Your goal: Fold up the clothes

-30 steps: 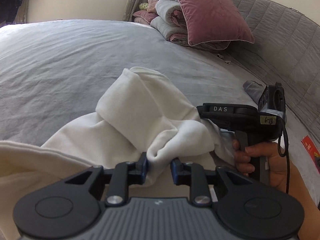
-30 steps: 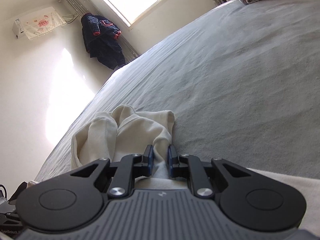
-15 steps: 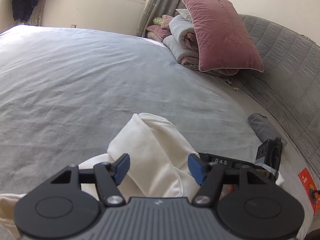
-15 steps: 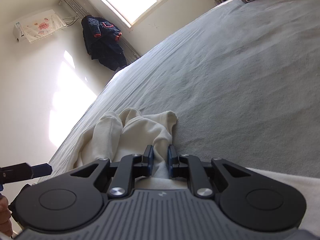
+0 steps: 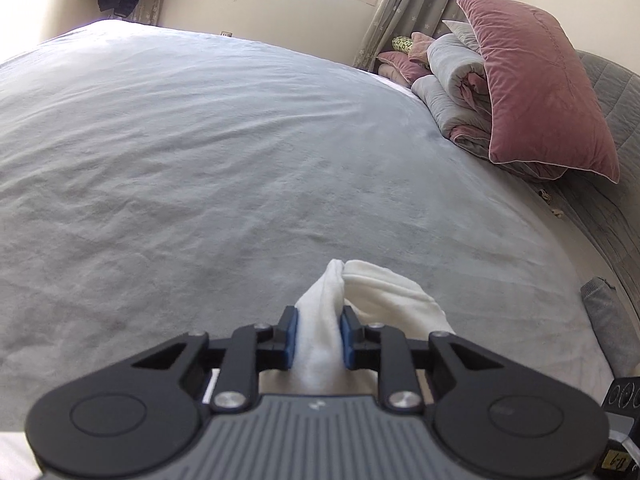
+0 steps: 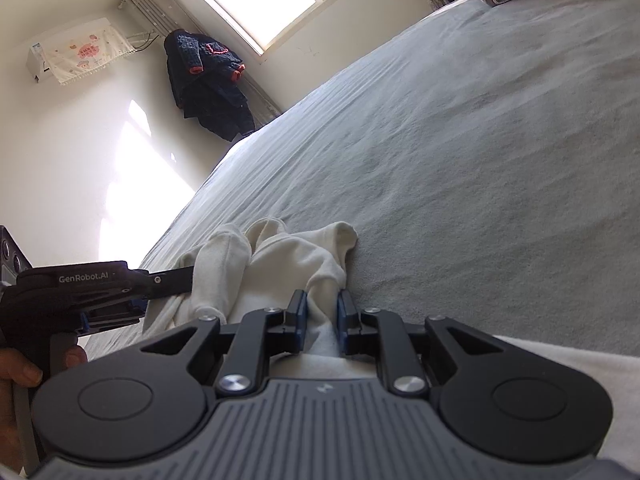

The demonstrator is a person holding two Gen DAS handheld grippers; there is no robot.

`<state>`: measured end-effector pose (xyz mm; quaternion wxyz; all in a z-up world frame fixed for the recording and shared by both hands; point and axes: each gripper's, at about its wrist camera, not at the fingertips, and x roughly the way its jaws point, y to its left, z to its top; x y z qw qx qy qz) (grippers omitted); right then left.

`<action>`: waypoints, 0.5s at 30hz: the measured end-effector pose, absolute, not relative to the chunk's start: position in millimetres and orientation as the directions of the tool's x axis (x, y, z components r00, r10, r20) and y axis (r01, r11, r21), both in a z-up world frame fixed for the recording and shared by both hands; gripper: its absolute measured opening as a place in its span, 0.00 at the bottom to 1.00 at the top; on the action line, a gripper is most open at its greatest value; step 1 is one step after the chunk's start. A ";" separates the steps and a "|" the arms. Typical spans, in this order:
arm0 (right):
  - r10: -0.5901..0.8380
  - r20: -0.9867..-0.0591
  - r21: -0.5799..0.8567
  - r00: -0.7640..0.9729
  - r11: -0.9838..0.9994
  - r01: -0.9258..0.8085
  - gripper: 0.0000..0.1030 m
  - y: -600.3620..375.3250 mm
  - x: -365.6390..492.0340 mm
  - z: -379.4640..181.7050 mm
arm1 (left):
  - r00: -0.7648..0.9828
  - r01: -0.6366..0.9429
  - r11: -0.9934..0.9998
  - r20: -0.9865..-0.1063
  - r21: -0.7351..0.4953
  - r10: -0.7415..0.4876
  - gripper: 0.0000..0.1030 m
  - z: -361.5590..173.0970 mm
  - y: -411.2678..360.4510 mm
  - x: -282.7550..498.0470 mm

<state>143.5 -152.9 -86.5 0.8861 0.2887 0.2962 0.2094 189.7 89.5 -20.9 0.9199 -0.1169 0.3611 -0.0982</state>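
Observation:
A cream-white garment (image 5: 384, 292) lies bunched on the grey bed sheet (image 5: 200, 160). My left gripper (image 5: 318, 332) is closing its jaws, and the blue pads press an upright fold of the garment's end between them. In the right wrist view the same garment (image 6: 288, 256) is crumpled ahead. My right gripper (image 6: 322, 316) is shut on another fold of it. The left tool's body (image 6: 80, 284) reaches in from the left edge, held by a hand (image 6: 20, 372), its tips hidden behind the cloth.
A pink pillow (image 5: 540, 80) leans on folded grey bedding (image 5: 456, 76) by the quilted headboard (image 5: 616, 200). A small grey cloth (image 5: 600, 304) lies at the bed's right edge. A dark jacket (image 6: 208, 84) hangs beside the window, below an air conditioner (image 6: 76, 50).
My left gripper let go of one bunch, opened wide, shifted along the garment and closed on a fold at its end. It now shows in the right wrist view. The right gripper kept still.

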 end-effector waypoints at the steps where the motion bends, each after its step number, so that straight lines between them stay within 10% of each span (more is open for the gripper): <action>1: 0.542 -0.403 0.636 0.737 0.745 -0.200 0.16 -155.0 142.6 -87.9 | 0.732 0.087 0.957 -0.634 -0.276 -0.250 0.13 -17.5 90.4 188.3; 15: 0.545 -0.402 0.633 0.736 0.746 -0.206 0.18 -158.2 141.0 -89.8 | 0.855 -0.060 0.994 -0.519 -0.097 0.001 0.10 33.7 125.5 193.3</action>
